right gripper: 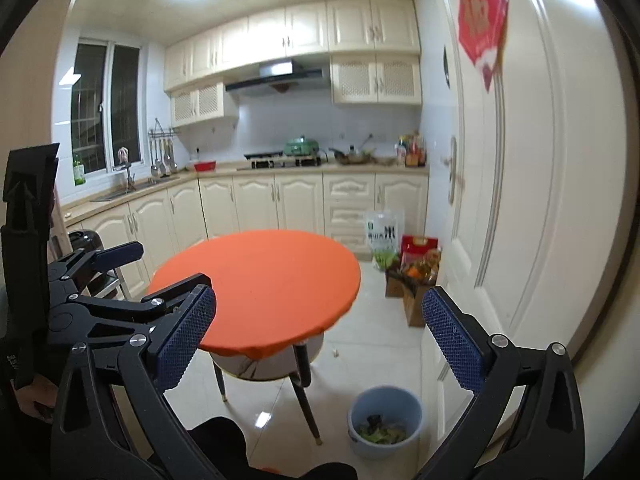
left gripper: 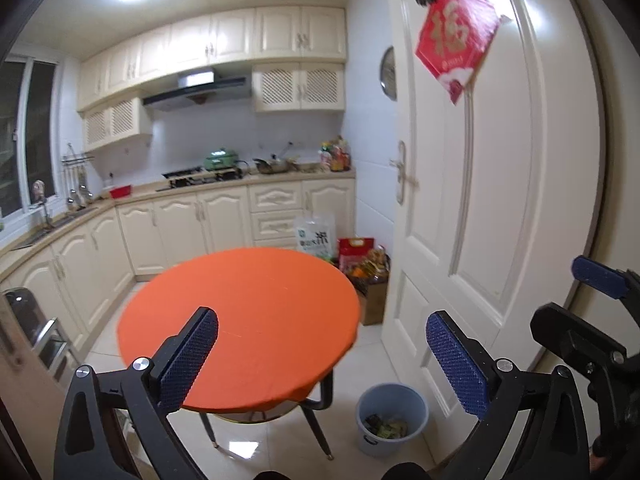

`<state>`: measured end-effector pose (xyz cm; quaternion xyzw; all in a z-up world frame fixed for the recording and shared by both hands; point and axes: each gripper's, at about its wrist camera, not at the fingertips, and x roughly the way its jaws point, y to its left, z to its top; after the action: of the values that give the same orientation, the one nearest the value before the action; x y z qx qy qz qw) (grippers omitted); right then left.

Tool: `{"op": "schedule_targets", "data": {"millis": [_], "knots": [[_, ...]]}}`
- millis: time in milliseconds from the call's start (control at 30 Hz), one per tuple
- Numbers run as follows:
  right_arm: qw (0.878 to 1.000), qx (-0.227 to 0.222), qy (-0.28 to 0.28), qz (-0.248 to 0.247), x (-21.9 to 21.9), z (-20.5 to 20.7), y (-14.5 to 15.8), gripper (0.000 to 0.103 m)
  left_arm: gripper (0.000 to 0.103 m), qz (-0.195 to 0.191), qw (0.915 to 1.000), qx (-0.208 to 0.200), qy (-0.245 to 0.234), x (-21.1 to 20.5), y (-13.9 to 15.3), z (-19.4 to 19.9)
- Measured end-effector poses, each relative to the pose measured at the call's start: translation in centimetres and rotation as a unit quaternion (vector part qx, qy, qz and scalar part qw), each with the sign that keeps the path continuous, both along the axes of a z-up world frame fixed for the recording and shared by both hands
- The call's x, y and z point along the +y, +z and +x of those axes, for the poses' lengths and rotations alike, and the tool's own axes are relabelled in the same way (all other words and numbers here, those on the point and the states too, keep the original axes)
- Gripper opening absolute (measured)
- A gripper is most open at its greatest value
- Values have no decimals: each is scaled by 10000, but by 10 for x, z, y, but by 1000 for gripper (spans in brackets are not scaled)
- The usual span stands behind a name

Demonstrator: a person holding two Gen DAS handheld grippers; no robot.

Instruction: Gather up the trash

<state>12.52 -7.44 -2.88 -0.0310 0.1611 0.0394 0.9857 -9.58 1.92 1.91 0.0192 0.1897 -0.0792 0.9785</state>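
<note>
A blue-grey trash bin (left gripper: 391, 416) stands on the floor right of the round orange table (left gripper: 240, 320), with scraps of trash inside; it also shows in the right wrist view (right gripper: 385, 426), as does the table (right gripper: 264, 284). My left gripper (left gripper: 322, 356) is open and empty, held above the table's near edge. My right gripper (right gripper: 320, 340) is open and empty, also raised in front of the table. The right gripper shows at the right edge of the left wrist view (left gripper: 592, 320). A small white scrap (right gripper: 336, 353) lies on the floor beyond the table.
A white door (left gripper: 500, 200) stands close on the right. Boxes and bags of food (left gripper: 364, 268) sit on the floor by the cabinets. Kitchen counters (left gripper: 200, 188) run along the back and left. A step stool (right gripper: 100, 264) stands at the left.
</note>
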Motion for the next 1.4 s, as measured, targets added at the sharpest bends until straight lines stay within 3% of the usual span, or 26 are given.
{"op": "schedule_targets", "data": {"millis": [267, 667, 1400], "knots": [[9992, -351, -162, -93, 20, -17, 12, 103, 102, 63, 9986, -333, 396, -8, 8, -18], [9978, -454, -478, -2, 14, -20, 15, 103, 102, 116, 9959, -694, 566, -30, -14, -37], [9962, -288, -801, 180, -18, -18, 8, 103, 102, 124, 9970, -597, 478, -39, -22, -6]]}}
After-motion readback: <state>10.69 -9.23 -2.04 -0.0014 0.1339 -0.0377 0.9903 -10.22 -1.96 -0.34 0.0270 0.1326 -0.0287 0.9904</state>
